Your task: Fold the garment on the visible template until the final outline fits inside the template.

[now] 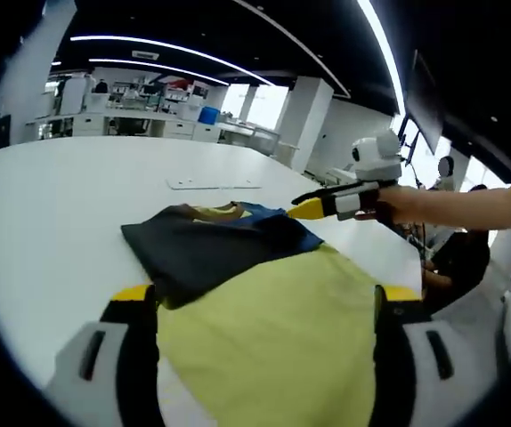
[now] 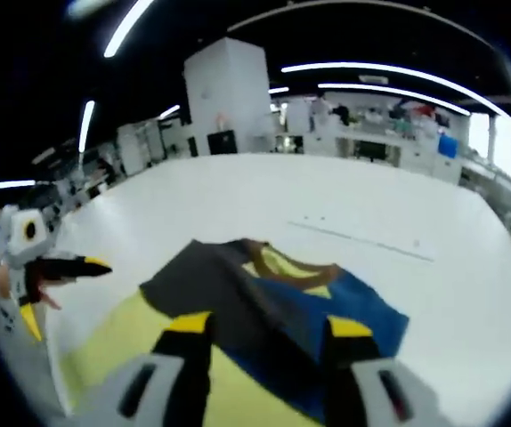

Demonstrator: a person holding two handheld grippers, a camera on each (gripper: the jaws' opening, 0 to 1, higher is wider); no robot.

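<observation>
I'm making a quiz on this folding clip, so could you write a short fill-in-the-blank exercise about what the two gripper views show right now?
1. The garment lies on a large ____ table.
2. The garment's biggest panel, nearest the left gripper, is ____ in colour.
3. In the left gripper view, the right gripper comes in from the right, held in a person's ____.
4. Beside the dark panel, under the brown collar, the garment has a ____ panel.

Missing words: white; yellow; hand; blue
</observation>
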